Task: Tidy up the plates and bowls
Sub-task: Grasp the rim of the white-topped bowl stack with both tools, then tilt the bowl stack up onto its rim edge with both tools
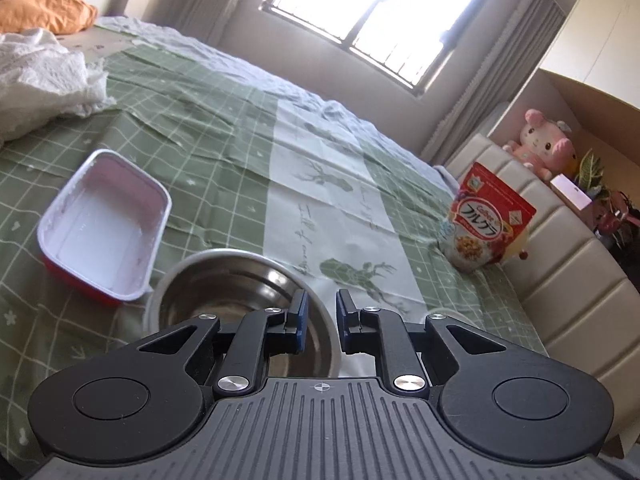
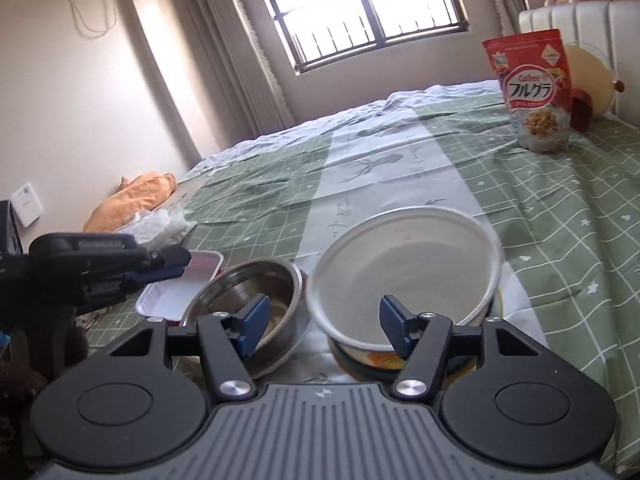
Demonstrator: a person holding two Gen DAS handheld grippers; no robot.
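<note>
Right gripper (image 2: 322, 330) sits lowest in its view, fingers wide apart, nothing between; its right pad (image 2: 394, 328) is inside the white bowl (image 2: 404, 264). Landmark = steel bowl (image 1: 240, 292) on green checked cloth (image 1: 200, 152). White bowl sits just right of steel bowl, on top of another dish w/ orange print, partly hidden. Left gripper (image 1: 319, 312) hovers over steel bowl's right rim, fingers a bit apart, gripping nothing. Red-sided tray (image 1: 106, 224) just left of steel bowl. Cereal bag (image 2: 532, 88) stands far behind-right, well apart.

left claw (image 1: 319, 322) narrowly parted; right claw (image 2: 324, 328) wide apart, both empty.
</note>
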